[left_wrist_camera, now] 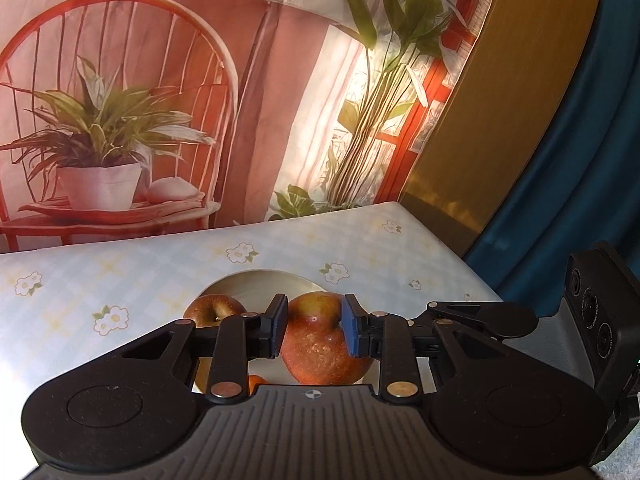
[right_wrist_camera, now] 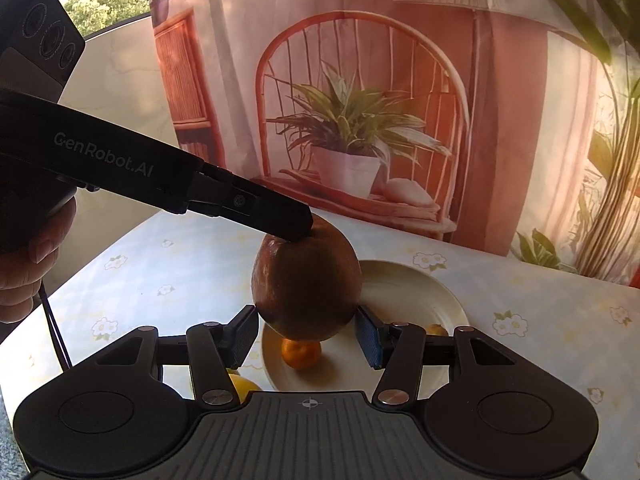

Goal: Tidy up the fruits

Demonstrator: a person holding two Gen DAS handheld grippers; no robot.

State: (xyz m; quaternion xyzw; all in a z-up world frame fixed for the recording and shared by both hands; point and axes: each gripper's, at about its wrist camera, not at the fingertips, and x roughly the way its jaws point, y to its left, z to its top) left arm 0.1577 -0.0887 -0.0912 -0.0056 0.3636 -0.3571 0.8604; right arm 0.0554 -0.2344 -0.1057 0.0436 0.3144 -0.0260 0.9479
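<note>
**Flowered table, one apple in the air**

Behind the table [left_wrist_camera: 120, 280] hangs a printed backdrop [left_wrist_camera: 140, 80] of a red chair and a potted plant, with a blue curtain [left_wrist_camera: 580, 140] off to one side. A pale cloth with small flowers covers the table, and a cream plate [right_wrist_camera: 420, 292] sits on it.

The left gripper [left_wrist_camera: 314, 328] is closed on an apple [left_wrist_camera: 320, 356]. Its blue pads press on either side of the fruit near the top and hold it clear above the plate. From the other side, the person's left hand [right_wrist_camera: 28, 264] is wrapped round that gripper's handle, and its dark fingers slant down onto the apple's crown.

The right gripper [right_wrist_camera: 306, 338] sits close in with its jaws partway apart, flanking the apple's lower half. The gap looks about as wide as the fruit. I cannot tell whether those pads touch it or just stand beside it.

Under the raised apple a small orange [right_wrist_camera: 301, 354] lies on the plate, and a second apple [left_wrist_camera: 214, 310] rests at the plate's edge, half hidden by the left gripper's linkage. A lemon [right_wrist_camera: 244, 386] lies on the cloth just off the plate, tucked behind the right gripper's left finger. Another yellow fruit [right_wrist_camera: 436, 330] peeks out past its right finger, too hidden to name.
</note>
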